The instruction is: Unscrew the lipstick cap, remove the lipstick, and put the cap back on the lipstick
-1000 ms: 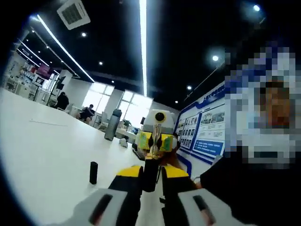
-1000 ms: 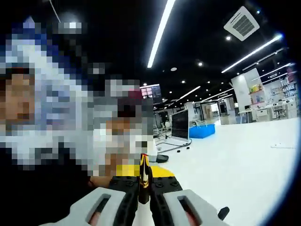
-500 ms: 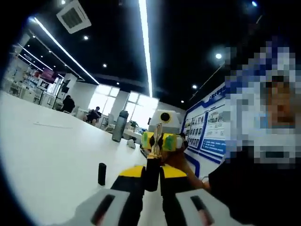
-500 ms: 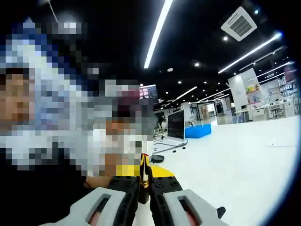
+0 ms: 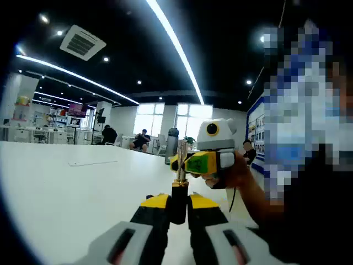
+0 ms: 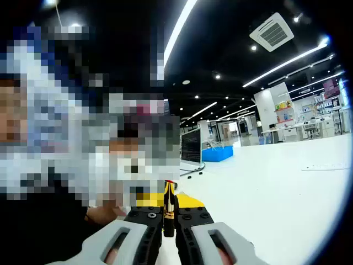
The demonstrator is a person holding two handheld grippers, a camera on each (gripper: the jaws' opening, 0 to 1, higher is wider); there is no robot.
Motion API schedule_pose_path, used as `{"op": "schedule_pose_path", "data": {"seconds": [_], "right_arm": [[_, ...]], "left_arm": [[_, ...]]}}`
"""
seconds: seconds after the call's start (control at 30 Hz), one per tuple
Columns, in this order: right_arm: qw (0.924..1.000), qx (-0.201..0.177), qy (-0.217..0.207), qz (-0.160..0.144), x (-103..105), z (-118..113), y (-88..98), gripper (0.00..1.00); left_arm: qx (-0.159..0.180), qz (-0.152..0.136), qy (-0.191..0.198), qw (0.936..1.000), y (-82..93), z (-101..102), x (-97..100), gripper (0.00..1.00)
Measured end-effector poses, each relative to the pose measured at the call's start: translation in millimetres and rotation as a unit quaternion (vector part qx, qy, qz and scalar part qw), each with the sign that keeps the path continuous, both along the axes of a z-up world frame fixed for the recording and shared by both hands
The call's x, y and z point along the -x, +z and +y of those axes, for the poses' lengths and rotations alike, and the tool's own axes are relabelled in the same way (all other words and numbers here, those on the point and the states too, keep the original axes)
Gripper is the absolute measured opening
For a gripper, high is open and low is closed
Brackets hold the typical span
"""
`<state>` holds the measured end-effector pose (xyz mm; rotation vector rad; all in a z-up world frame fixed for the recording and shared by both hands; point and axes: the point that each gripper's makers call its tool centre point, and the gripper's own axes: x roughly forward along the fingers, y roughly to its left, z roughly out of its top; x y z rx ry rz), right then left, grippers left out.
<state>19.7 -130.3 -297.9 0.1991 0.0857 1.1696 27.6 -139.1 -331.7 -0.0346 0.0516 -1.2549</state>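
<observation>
Left gripper view: left gripper [image 5: 177, 205] jaws clamped on the black lipstick base [image 5: 177, 200], gold tube standing up from it over the white table [image 5: 66, 187]. Right gripper [image 5: 203, 161] meets the tube top from the right, a hand [image 5: 231, 175] on it. Right gripper view: right gripper [image 6: 169, 216] pinches the lipstick [image 6: 169, 205] narrow, red tip showing.

table [image 5: 60, 193]: we see a white top, broad, running back toward the windows
paper strip [image 5: 92, 163]: flat on table, far left
bottle [image 5: 172, 146]: dark, upright at the far table edge
seated people [image 5: 142, 141]: two, by the bright windows [image 5: 165, 118]
ceiling: black, long light strip [image 5: 176, 52], square vent [image 5: 81, 42]
monitor [image 6: 191, 148]: dark screen, near blue bin [image 6: 219, 154]
</observation>
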Motion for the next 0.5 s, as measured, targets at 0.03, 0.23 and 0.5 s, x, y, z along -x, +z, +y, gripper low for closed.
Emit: {"op": "schedule_pose_path", "data": {"seconds": [0.03, 0.23, 0.5], "right_arm": [[1.0000, 0.001, -0.004, -0.001, -1.0, 0.9, 0.0, 0.05], [0.9996, 0.006, -0.028, -0.007, -5.3, 4.7, 0.1, 0.05], [0.9989, 0.011, -0.045, -0.003, -9.9, 7.1, -4.4, 0.05]], "left_arm": [[-0.007, -0.010, 0.009, 0.9999, 0.0, 0.6, -0.7, 0.14], [-0.041, -0.058, 0.062, 0.9955, 1.0, 6.6, -6.0, 0.14], [-0.067, -0.081, 0.083, 0.9910, -3.3, 9.6, -10.6, 0.14]]}}
